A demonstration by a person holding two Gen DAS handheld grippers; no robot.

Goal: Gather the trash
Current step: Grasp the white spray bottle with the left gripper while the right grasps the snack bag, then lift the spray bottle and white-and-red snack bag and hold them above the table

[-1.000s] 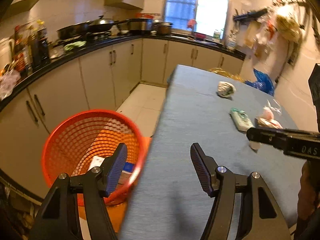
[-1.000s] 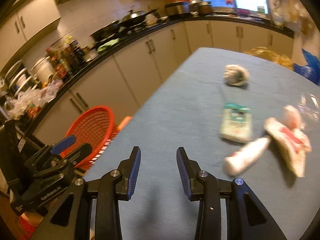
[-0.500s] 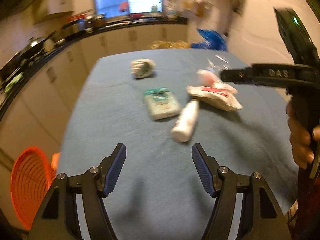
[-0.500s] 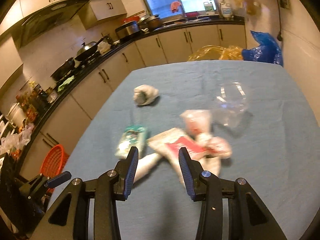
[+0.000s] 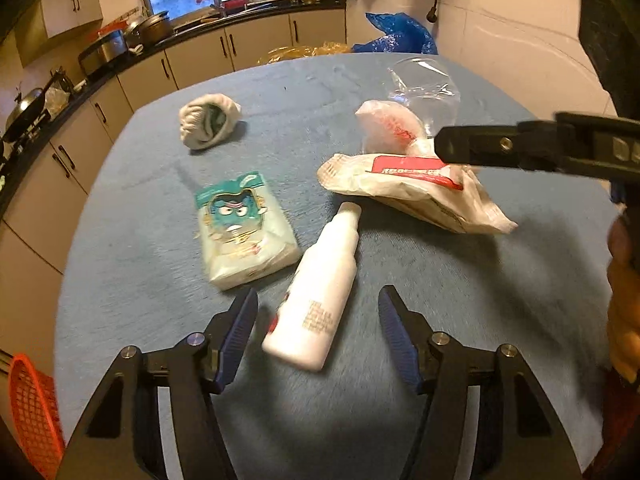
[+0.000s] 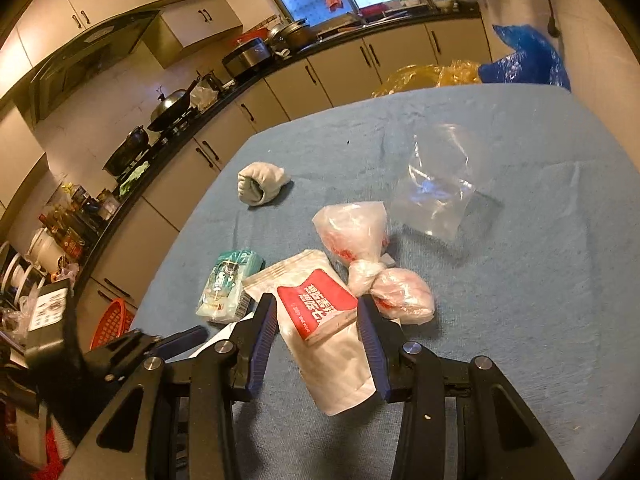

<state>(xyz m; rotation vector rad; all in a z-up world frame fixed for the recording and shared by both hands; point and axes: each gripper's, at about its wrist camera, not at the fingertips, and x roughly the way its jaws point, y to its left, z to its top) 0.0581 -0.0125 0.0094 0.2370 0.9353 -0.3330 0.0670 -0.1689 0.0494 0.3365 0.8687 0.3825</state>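
Though hidden elsewhere, white bottle here.

Blue-clothed table bears white bottle, tissue pack, paper pouch, rolled sock, plastic bags.

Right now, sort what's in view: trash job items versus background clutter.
Job: white bottle, tissue pack, red-and-white pouch, knotted plastic bag, clear bag, crumpled wad, orange basket.
Background: wok, blue bag, cabinets.
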